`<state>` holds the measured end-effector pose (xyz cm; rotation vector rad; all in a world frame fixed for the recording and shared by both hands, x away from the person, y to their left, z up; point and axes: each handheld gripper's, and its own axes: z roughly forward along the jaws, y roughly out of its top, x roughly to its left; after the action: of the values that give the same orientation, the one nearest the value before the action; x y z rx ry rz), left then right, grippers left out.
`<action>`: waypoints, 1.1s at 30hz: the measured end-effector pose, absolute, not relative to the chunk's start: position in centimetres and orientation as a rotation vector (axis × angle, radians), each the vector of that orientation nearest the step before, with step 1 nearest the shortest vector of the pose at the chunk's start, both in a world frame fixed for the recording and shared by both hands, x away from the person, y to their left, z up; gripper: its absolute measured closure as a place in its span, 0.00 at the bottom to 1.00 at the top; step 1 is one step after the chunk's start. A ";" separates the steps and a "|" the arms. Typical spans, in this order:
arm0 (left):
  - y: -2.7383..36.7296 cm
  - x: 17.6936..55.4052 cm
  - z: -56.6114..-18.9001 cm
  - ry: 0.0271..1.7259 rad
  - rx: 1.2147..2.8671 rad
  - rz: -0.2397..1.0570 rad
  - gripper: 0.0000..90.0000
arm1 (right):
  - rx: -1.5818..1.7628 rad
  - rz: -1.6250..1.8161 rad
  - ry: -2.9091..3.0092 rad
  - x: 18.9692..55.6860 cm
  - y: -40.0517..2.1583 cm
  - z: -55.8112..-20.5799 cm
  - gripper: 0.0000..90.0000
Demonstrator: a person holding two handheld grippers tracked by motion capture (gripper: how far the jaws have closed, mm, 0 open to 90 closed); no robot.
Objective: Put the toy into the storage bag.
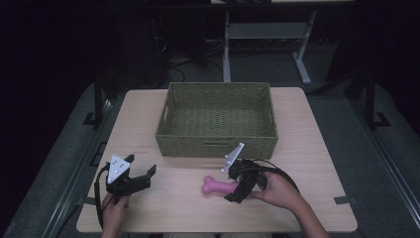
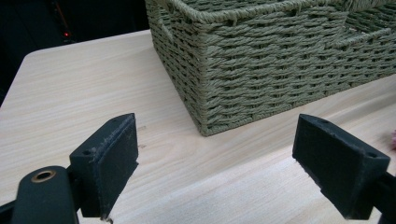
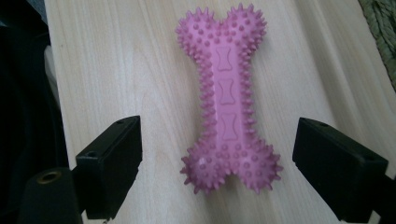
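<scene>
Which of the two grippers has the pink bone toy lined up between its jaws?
The right gripper: the pink bone toy lies between its open jaws. The left gripper faces bare table beside the basket.

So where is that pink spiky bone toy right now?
In the high view the pink bone toy lies flat on the table, just in front of the green woven basket, with the open right gripper at its right end.

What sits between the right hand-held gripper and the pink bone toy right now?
Nothing visible. The right hand-held gripper is open, its jaws on either side of the pink bone toy, which lies flat on the table with bare wood around it.
</scene>
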<state>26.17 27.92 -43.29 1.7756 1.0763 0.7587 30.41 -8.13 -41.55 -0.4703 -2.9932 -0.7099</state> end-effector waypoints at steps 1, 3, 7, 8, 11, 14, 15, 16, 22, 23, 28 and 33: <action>27.9 26.2 -43.3 1.075 1.776 0.758 0.15 | -0.469 -0.709 -2.993 30.5 -7.9 -41.6 0.17; 27.9 26.1 -43.3 1.073 1.772 0.758 0.15 | -0.464 -0.705 -2.998 30.5 -7.7 -41.8 0.17; 27.9 26.1 -43.3 1.070 1.776 0.761 0.15 | -0.454 -0.685 -3.006 30.5 -7.3 -42.0 0.17; 27.9 26.2 -43.3 1.075 1.772 0.757 0.15 | -0.449 -0.686 -3.004 30.5 -7.2 -42.1 0.17; 27.9 26.2 -43.3 1.073 1.772 0.757 0.15 | -0.446 -0.691 -2.991 30.8 -6.8 -42.2 0.18; 27.9 26.2 -43.3 1.073 1.770 0.756 0.15 | -0.433 -0.673 -2.988 30.9 -6.2 -42.5 0.19; 27.9 26.1 -43.3 1.071 1.771 0.756 0.15 | -0.427 -0.668 -2.990 31.0 -6.1 -42.6 0.19; 27.9 26.1 -43.3 1.071 1.771 0.757 0.15 | -0.427 -0.663 -2.989 31.0 -6.0 -42.7 0.19; 28.0 26.2 -43.3 1.075 1.768 0.756 0.15 | -0.428 -0.641 -2.993 31.4 -5.6 -43.1 0.25; 28.0 26.2 -43.3 1.075 1.767 0.755 0.15 | -0.428 -0.641 -2.993 31.4 -5.6 -43.1 0.25; 28.0 26.2 -43.3 1.077 1.766 0.754 0.15 | -0.408 -0.627 -3.009 31.6 -5.4 -43.2 0.33; 28.0 26.2 -43.3 1.072 1.770 0.753 0.15 | -0.388 -0.604 -3.039 31.8 -5.0 -43.2 0.39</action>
<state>26.20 28.01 -43.28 1.7700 1.0725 0.7531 31.77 -4.96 -43.24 -0.3875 -3.0386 -0.6044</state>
